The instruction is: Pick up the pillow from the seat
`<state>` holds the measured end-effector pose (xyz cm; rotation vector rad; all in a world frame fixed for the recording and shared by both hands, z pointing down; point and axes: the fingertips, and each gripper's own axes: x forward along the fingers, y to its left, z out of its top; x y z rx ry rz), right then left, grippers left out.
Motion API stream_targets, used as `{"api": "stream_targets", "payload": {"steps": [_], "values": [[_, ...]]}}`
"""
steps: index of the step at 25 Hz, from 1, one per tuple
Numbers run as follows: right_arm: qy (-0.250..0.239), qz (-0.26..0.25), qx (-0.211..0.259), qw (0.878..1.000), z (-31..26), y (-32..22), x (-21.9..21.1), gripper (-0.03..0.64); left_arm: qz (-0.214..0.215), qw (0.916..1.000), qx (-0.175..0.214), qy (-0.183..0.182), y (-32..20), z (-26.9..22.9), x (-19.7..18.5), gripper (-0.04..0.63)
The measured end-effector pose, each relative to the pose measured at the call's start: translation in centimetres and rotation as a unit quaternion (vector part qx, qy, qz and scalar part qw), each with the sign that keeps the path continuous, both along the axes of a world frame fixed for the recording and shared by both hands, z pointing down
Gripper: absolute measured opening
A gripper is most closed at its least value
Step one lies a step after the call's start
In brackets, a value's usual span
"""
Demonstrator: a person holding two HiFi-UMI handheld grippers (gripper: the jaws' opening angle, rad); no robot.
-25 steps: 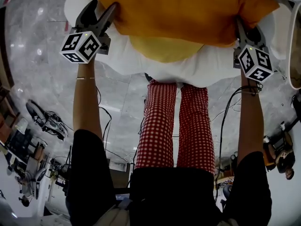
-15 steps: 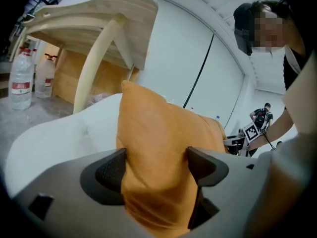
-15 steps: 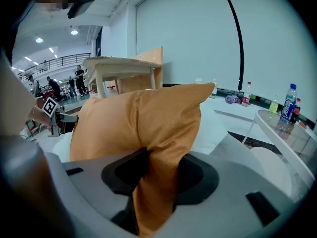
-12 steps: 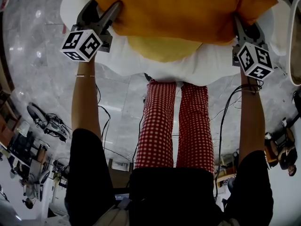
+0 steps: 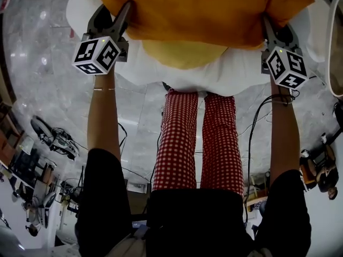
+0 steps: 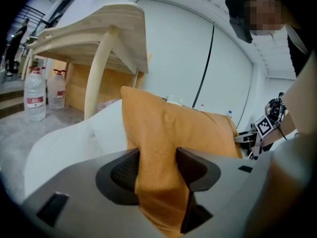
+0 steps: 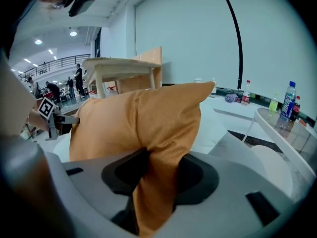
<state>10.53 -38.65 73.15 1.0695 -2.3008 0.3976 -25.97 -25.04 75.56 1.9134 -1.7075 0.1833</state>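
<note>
An orange pillow [image 5: 198, 9] lies on the white seat [image 5: 155, 71], over a yellow cushion [image 5: 182, 52]. My left gripper [image 5: 115, 16] is at the pillow's left corner. Its jaws have just been closing, and in the left gripper view the pads pinch a fold of the orange pillow [image 6: 168, 128] between them, so the left gripper [image 6: 157, 170] is shut on it. My right gripper [image 5: 270, 28] holds the right corner. In the right gripper view the right gripper [image 7: 158, 175] is shut on a fold of the pillow [image 7: 143, 118].
The person's legs in red-check trousers [image 5: 198, 138] stand against the seat's front. A wooden table [image 6: 99, 29] and water jugs [image 6: 34, 93] are behind the seat on the left. A round white table [image 7: 292, 133] with bottles [image 7: 288, 100] is on the right. Cables [image 5: 257, 122] cross the floor.
The left gripper's jaws have narrowed onto the pillow's left corner, and its cube has shifted slightly right. The right gripper keeps its grip and has hardly moved.
</note>
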Motion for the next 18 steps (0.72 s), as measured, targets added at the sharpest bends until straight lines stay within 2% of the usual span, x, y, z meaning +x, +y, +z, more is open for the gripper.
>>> {"api": "stream_targets", "payload": {"steps": [11, 18], "values": [[-0.009, 0.004, -0.002, 1.000, -0.4, 0.5, 0.5, 0.183, -0.028, 0.9991, -0.016, -0.027, 0.5, -1.0, 0.8, 0.164], [-0.010, 0.007, -0.004, 1.000, -0.7, 1.3, 1.2, 0.182, -0.030, 0.9986, -0.030, -0.032, 1.6, -1.7, 1.6, 0.152]]}}
